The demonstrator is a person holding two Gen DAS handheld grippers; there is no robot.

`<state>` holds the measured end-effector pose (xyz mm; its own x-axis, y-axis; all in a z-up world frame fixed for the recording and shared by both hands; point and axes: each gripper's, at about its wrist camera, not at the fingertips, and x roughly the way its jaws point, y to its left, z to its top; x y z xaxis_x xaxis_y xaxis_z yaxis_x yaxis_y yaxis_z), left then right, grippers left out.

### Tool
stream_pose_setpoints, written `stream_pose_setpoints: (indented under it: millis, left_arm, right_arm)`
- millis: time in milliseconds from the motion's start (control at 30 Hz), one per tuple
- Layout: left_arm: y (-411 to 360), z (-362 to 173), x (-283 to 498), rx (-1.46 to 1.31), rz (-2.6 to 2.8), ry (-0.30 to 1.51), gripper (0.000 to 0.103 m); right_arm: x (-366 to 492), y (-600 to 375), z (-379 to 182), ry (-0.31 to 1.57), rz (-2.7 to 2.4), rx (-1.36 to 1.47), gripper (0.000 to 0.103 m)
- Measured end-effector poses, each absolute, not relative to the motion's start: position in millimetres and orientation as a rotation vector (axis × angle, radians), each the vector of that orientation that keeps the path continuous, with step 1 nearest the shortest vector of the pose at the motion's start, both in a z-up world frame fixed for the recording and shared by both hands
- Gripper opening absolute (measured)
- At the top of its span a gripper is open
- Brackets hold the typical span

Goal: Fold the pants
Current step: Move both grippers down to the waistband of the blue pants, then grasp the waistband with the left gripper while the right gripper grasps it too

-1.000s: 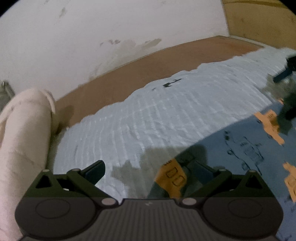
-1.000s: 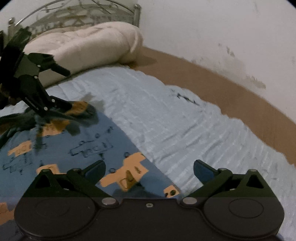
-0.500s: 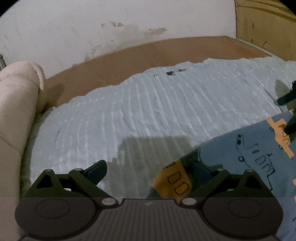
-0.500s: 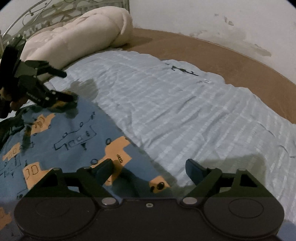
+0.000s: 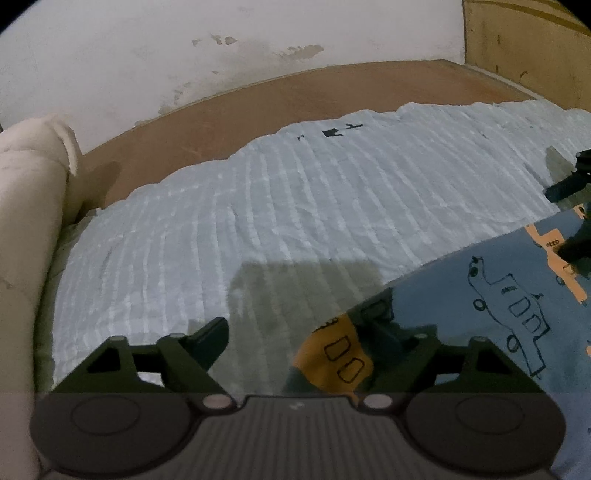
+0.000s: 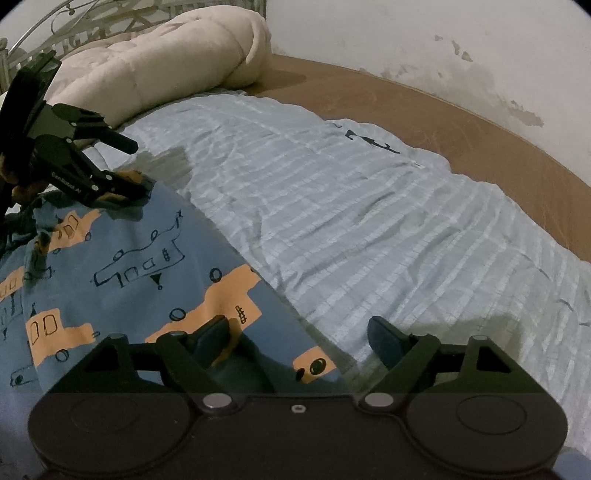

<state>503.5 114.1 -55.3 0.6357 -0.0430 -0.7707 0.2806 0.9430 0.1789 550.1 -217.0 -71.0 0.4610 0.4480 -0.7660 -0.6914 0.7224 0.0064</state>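
Observation:
The blue pants (image 5: 461, 295) with orange vehicle prints lie flat on the bed; they fill the lower left of the right wrist view (image 6: 110, 266). My left gripper (image 5: 295, 328) straddles one corner of their edge. Its right finger (image 5: 376, 317) rests on the fabric and the other on the sheet, with the jaws closing. My right gripper (image 6: 299, 332) straddles the same edge further along, jaws also closing, left finger (image 6: 214, 336) on the pants. Neither pair of pads presses the cloth. Each gripper also shows in the other's view: the left gripper (image 6: 136, 168) and the right gripper (image 5: 570, 218).
A pale blue ribbed sheet (image 5: 295, 206) covers the bed beyond the pants, over a brown surface (image 5: 332, 96) by the stained white wall. A rolled cream quilt (image 6: 155, 70) lies at the head end before a metal headboard (image 6: 74, 14). A wooden panel (image 5: 524, 33) stands at the far right.
Both grippers have sunk toward the pants' edge and their jaws have narrowed slightly. The pants have not moved.

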Motion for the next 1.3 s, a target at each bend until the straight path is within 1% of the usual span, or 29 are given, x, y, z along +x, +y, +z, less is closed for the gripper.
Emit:
stream_pose_setpoints:
  millis: [33, 133, 200, 233, 267, 300, 333, 400, 433, 467, 500, 533, 567, 600, 667, 767, 867, 1033, 1167, 1300]
  left_arm:
    - [113.5, -55.4, 503.4, 0.295, -0.191, 0.867, 0.082]
    - [111.9, -56.0, 502.3, 0.296, -0.201, 0.872, 0.078]
    - [112.5, -56.4, 501.4, 0.285, -0.214, 0.880, 0.072]
    - [113.0, -56.6, 501.3, 0.275, -0.223, 0.885, 0.066]
    - [113.4, -57.1, 501.0, 0.266, -0.231, 0.892, 0.060]
    - [113.7, -57.2, 500.2, 0.257, -0.241, 0.896, 0.057]
    - [113.7, -57.3, 499.6, 0.251, -0.246, 0.897, 0.051]
    - [113.0, -57.1, 498.7, 0.238, -0.255, 0.902, 0.037]
    - [112.6, -57.2, 498.4, 0.230, -0.255, 0.909, 0.023]
    - [111.9, -57.4, 498.2, 0.224, -0.250, 0.916, 0.012]
    - [111.1, -57.3, 497.4, 0.220, -0.238, 0.919, 0.007]
    - [110.4, -56.1, 496.3, 0.215, -0.228, 0.917, 0.003]
    - [109.7, -54.0, 494.2, 0.209, -0.223, 0.905, 0.002]
    - [109.2, -50.9, 491.6, 0.208, -0.216, 0.887, 0.001]
    - [110.6, -42.9, 488.6, 0.203, -0.200, 0.854, 0.001]
    - [117.2, -29.8, 488.6, 0.173, -0.149, 0.806, 0.001]
    - [127.8, -19.9, 487.9, 0.130, -0.102, 0.735, 0.001]
    - [136.9, -24.3, 487.0, 0.128, -0.048, 0.696, 0.001]
    - [142.7, -22.8, 476.6, 0.112, -0.067, 0.675, 0.001]
    - [146.0, -4.1, 454.6, 0.117, -0.107, 0.619, 0.001]
  right_arm:
    - [550.0, -217.1, -71.1, 0.831, 0.717, -0.326, 0.082]
    - [548.8, -217.4, -71.0, 0.834, 0.721, -0.324, 0.077]
    - [548.5, -217.5, -71.3, 0.843, 0.721, -0.314, 0.071]
    - [548.5, -217.4, -71.6, 0.849, 0.724, -0.307, 0.069]
    - [548.4, -217.3, -71.4, 0.854, 0.729, -0.301, 0.063]
    - [548.1, -216.6, -71.1, 0.859, 0.733, -0.297, 0.056]
    - [547.8, -215.9, -70.8, 0.863, 0.736, -0.295, 0.053]
    - [546.6, -213.0, -70.0, 0.871, 0.739, -0.299, 0.038]
    - [545.9, -211.7, -70.0, 0.875, 0.744, -0.301, 0.034]
    - [544.8, -210.0, -69.8, 0.878, 0.749, -0.302, 0.025]
    - [543.2, -208.1, -69.3, 0.877, 0.749, -0.304, 0.015]
    - [542.1, -206.8, -69.4, 0.876, 0.749, -0.308, 0.011]
    - [540.4, -204.9, -68.7, 0.873, 0.748, -0.315, 0.006]
    - [538.9, -203.5, -68.1, 0.866, 0.743, -0.325, 0.003]
    - [536.7, -199.6, -64.8, 0.849, 0.727, -0.348, 0.003]
    - [536.8, -196.5, -56.4, 0.800, 0.690, -0.351, 0.002]
    - [538.4, -188.4, -43.5, 0.696, 0.630, -0.352, 0.002]
    - [535.6, -160.6, -44.3, 0.556, 0.534, -0.451, 0.002]
    - [526.5, -144.6, -54.9, 0.496, 0.486, -0.517, 0.002]
    - [511.5, -150.6, -41.3, 0.439, 0.471, -0.504, 0.002]
